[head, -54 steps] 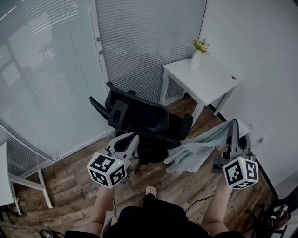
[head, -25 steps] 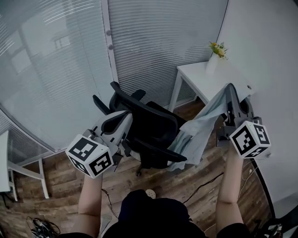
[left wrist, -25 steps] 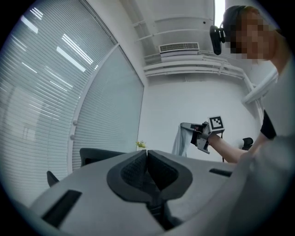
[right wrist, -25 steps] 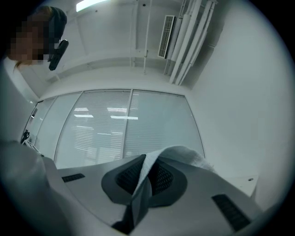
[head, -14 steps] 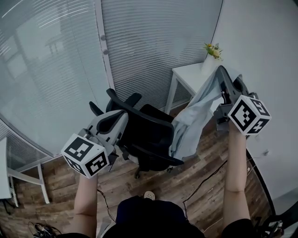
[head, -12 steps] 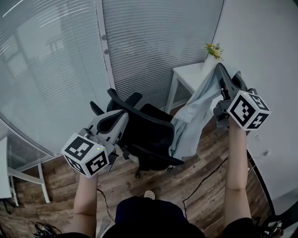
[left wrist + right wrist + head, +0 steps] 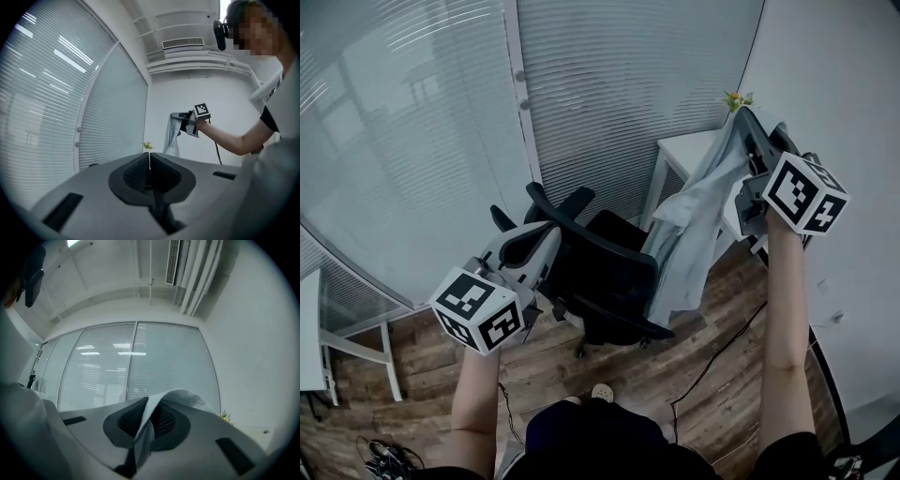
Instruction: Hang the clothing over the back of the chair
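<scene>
- Progress, by judgement: about halfway, with the garment gripped and held up but not yet hung.
- Nearest, at the left: held the left gripper [image 7: 542, 246] low, just beside the black chair [image 7: 605, 277], with its jaws pressed together on nothing.
- Farther off, at the right: held the right gripper [image 7: 757, 127] high, above the level of the chair back, with its jaws clamped on an upper edge of the clothing [image 7: 689, 234].
- Let the pale cloth hang in one long fold down the chair's right side, with the lower end close to the right arm; could not tell whether touching.
- Found no part of the cloth lying across the top of the back.
- Left to do, as judged: carry the cloth leftward over the back, lower it until it drapes on both sides, then open the right jaws.
- Farthest: noted a white table [image 7: 684, 155] with a vase of flowers [image 7: 736, 98] by the far wall, behind the hanging cloth.
</scene>
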A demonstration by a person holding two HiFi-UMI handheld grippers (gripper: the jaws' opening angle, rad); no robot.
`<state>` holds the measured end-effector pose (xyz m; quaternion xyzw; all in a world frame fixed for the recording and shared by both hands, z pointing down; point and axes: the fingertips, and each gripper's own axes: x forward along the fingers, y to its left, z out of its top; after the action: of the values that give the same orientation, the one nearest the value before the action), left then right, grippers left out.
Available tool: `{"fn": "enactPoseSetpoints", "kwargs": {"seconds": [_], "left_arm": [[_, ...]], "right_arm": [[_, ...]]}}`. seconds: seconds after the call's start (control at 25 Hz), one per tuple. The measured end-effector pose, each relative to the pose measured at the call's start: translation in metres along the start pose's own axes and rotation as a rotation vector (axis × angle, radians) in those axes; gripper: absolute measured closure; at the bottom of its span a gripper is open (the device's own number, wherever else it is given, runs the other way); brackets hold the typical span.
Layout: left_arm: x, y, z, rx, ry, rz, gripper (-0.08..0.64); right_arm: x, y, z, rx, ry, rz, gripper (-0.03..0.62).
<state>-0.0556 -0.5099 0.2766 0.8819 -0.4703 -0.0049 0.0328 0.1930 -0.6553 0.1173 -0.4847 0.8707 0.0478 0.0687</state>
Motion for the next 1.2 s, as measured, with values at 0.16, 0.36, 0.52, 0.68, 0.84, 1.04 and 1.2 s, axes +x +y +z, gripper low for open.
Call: {"fn": "enactPoseSetpoints", "kwargs": {"seconds": [0.16, 0.36, 0.52, 0.68, 0.84, 1.04, 1.2], "left_arm": [[-0.003, 0.004, 0.000, 0.009, 0.001, 0.010, 0.548], [-0.004, 0.007, 0.000, 0.009, -0.001, 0.024, 0.548], [-0.008, 0.009, -0.001, 0.002, -0.005, 0.044, 0.548], [-0.011, 0.013, -0.007, -0.009, -0.005, 0.058, 0.548], [-0.013, 0.019, -0.017, -0.026, -0.016, 0.076, 0.548], [-0.019, 0.010, -0.021, -0.038, -0.041, 0.069, 0.548], [-0.029, 0.016, -0.019, -0.049, -0.070, 0.069, 0.548]], "right_arm": [[0.012, 0.008, 0.009, -0.014, -0.008, 0.026, 0.560], [0.022, 0.020, 0.022, -0.013, -0.040, 0.078, 0.560], [0.027, 0.028, 0.035, -0.023, -0.057, 0.110, 0.560], [0.033, 0.038, 0.045, -0.025, -0.063, 0.154, 0.560], [0.036, 0.050, 0.049, -0.035, -0.071, 0.183, 0.560], [0.027, 0.070, 0.061, -0.051, -0.082, 0.217, 0.560], [0.025, 0.091, 0.069, -0.068, -0.090, 0.234, 0.560]]}}
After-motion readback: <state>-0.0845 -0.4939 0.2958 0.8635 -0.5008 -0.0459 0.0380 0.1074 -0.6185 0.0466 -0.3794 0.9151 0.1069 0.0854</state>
